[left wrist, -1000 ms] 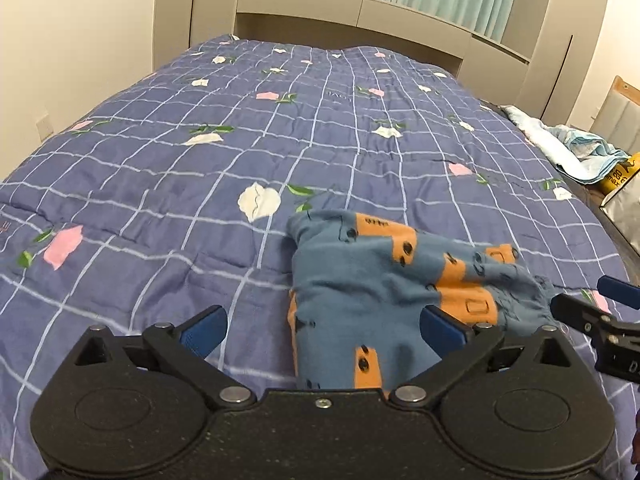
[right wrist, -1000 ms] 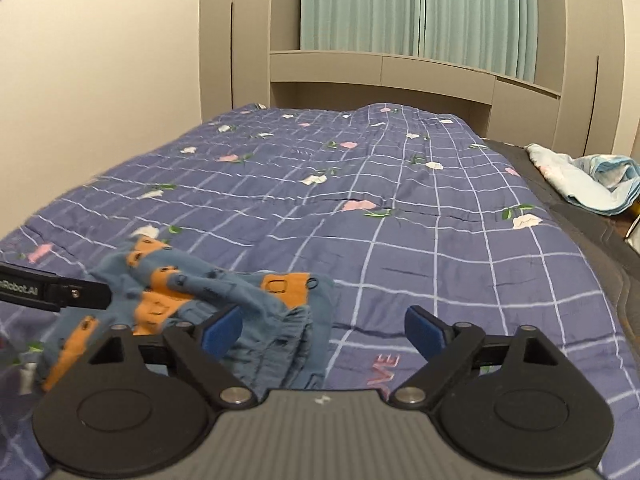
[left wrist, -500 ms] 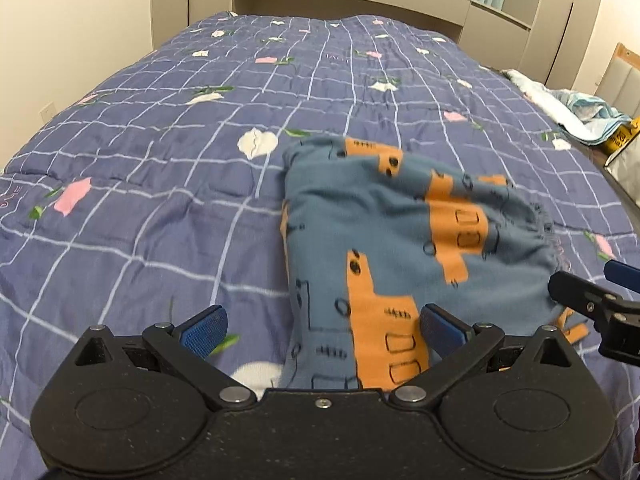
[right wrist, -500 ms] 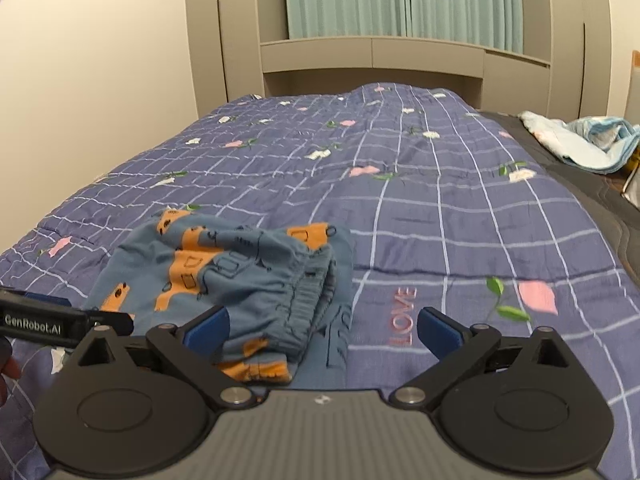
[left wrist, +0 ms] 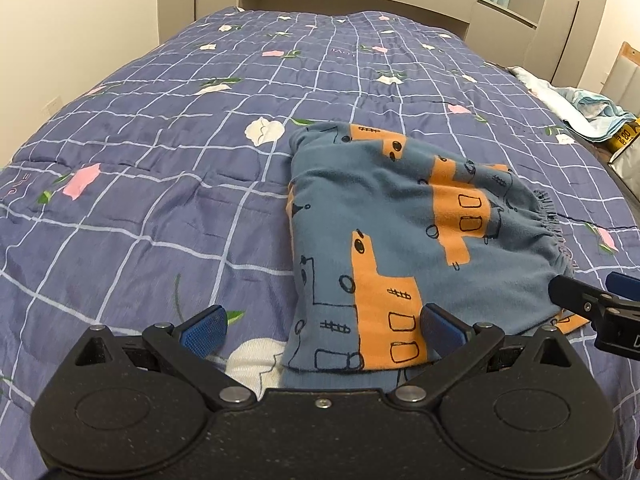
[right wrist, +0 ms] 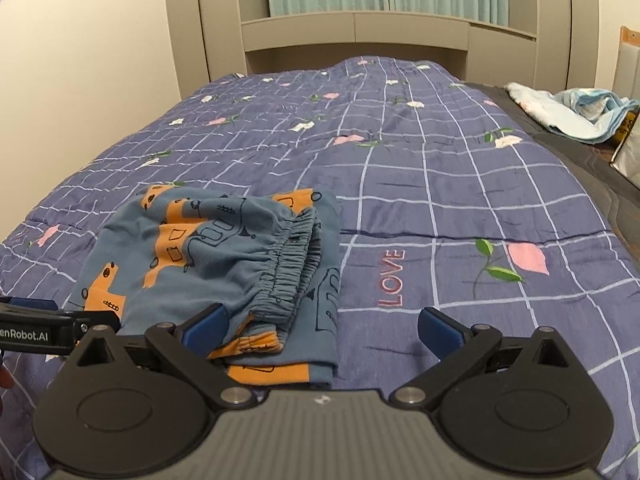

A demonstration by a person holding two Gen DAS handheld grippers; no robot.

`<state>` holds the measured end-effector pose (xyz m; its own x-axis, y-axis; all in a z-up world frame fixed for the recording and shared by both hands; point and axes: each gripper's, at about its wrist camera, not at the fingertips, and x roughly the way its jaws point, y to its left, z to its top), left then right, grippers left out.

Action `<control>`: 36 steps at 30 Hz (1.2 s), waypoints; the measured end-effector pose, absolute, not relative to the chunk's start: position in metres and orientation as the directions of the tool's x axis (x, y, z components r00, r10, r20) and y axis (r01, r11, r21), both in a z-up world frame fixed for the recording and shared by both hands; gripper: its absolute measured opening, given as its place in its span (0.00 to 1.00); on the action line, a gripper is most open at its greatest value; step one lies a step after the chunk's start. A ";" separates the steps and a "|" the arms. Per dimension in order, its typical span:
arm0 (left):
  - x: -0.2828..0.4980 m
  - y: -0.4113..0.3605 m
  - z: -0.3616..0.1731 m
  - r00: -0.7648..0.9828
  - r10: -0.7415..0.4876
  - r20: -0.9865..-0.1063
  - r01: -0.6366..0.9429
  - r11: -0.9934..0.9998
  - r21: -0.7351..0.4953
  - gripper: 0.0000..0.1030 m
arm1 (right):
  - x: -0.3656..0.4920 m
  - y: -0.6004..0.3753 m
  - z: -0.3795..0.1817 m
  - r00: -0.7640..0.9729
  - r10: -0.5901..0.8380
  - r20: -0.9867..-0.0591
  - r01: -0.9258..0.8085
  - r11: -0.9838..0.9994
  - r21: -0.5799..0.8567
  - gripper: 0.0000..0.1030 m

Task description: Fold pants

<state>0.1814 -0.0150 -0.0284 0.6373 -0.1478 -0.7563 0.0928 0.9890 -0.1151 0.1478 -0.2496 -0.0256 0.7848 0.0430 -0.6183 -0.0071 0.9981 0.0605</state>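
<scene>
The blue pants (left wrist: 400, 220) with orange print lie folded in a flat stack on the quilt, elastic waistband to the right. My left gripper (left wrist: 322, 326) is open over the stack's near left edge; its right finger (left wrist: 440, 326) hovers above the cloth and its left finger is over the quilt. In the right wrist view the pants (right wrist: 208, 248) lie to the left, with the waistband layers facing the camera. My right gripper (right wrist: 324, 325) is open wide, its left finger (right wrist: 208, 324) at the near right corner of the stack. Nothing is pinched by either gripper.
The blue checked floral quilt (left wrist: 160, 184) covers the whole bed up to the beige headboard (right wrist: 356, 32). A crumpled light-blue cloth (right wrist: 580, 108) lies off the bed's right side, and a wall runs along the left. The other gripper's tip (left wrist: 592, 304) shows at the right edge.
Both views have tipped down and drawn closer to the pants. The bunched pants now lie spread flat in a folded stack. The right jaws have widened a little.
</scene>
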 end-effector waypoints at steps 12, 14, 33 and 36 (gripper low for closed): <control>0.171 -0.017 -0.027 0.633 -0.116 -0.765 0.073 0.993 -0.090 0.99 | 0.146 -0.252 -0.025 0.766 0.039 -0.641 0.019 0.996 0.083 1.00; 0.170 -0.016 -0.027 0.632 -0.114 -0.766 0.072 0.993 -0.088 0.99 | 0.145 -0.252 -0.025 0.765 0.038 -0.643 0.021 0.996 0.083 1.00; 0.162 -0.014 -0.019 0.633 -0.119 -0.765 0.071 0.993 -0.096 0.99 | 0.135 -0.251 -0.019 0.756 0.022 -0.654 0.028 0.997 0.065 1.00; 0.161 -0.013 -0.014 0.638 -0.121 -0.761 0.071 0.993 -0.099 0.99 | 0.132 -0.251 -0.016 0.758 0.022 -0.651 0.027 0.998 0.065 1.00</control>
<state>0.1607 -0.0126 -0.0140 0.6379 -0.1213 -0.7605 0.0710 0.9926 -0.0987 0.1317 -0.2507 -0.0163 0.7584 0.0219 -0.6514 0.0267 0.9976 0.0646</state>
